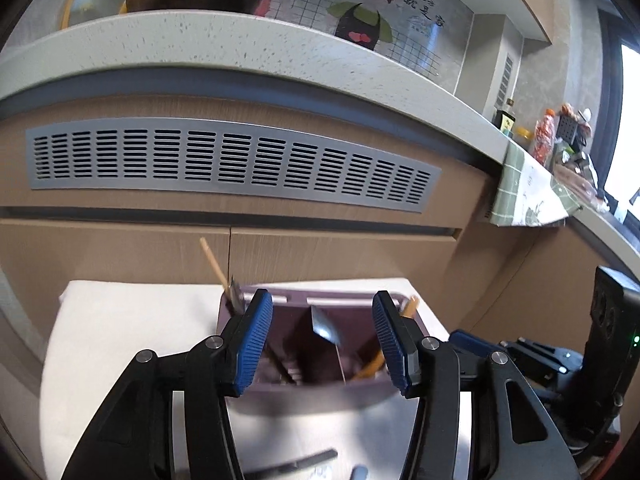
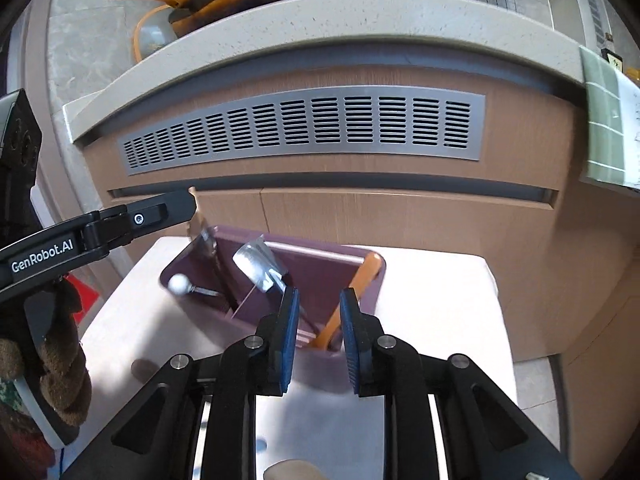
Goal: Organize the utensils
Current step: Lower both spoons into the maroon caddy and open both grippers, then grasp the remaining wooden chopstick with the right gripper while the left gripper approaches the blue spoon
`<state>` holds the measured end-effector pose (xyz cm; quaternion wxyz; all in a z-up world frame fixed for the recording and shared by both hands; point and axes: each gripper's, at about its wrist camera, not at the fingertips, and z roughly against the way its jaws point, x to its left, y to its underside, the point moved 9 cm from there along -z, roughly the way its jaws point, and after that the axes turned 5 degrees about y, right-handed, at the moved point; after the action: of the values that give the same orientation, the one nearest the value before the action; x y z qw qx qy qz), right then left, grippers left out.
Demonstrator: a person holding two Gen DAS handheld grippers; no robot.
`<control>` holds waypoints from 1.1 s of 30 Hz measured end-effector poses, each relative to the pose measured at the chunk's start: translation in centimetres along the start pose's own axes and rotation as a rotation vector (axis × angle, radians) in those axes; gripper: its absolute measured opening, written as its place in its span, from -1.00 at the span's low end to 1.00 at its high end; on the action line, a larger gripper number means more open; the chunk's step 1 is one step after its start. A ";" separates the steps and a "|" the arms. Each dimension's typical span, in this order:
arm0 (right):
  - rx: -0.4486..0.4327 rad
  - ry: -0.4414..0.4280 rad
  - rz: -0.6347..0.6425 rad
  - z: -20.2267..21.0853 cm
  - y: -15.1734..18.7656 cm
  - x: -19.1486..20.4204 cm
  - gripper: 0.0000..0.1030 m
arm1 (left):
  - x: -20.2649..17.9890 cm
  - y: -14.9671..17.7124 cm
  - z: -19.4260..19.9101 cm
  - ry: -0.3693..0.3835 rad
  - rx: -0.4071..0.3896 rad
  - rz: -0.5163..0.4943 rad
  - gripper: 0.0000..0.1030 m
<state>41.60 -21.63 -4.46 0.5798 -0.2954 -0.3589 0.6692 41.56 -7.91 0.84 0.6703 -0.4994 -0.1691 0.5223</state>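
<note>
A mauve utensil holder [image 1: 312, 394] [image 2: 320, 268] with compartments stands on a white table [image 1: 120, 360] [image 2: 432, 312]. It holds a metal spoon [image 1: 324, 326] [image 2: 256, 266], an orange-handled utensil [image 1: 376, 360] [image 2: 356, 292], a wooden chopstick with a fork [image 1: 218, 268] [image 2: 204, 236], and a small ladle [image 2: 180, 284]. My left gripper [image 1: 320, 344] is open and empty above the holder. My right gripper [image 2: 319, 336] is open and empty at the holder's near rim; the spoon's handle runs beside its left finger [image 2: 290, 332].
Wooden cabinet front with a grey vent grille [image 1: 224, 164] [image 2: 312, 128] stands behind the table, under a speckled counter [image 1: 240, 40]. Dark utensils [image 1: 288, 466] lie on the table near me. A pan with an orange handle [image 2: 208, 0] sits on the counter.
</note>
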 end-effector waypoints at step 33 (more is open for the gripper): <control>0.325 0.047 0.066 3.4 18.3 -2.0 -0.62 | 4.2 17.7 6.9 -0.034 0.235 0.170 0.28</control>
<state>28.84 -25.38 -17.66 0.6060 -0.2250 -0.2225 0.7298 28.67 -1.63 -12.30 0.6745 -0.4212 -0.0751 0.6017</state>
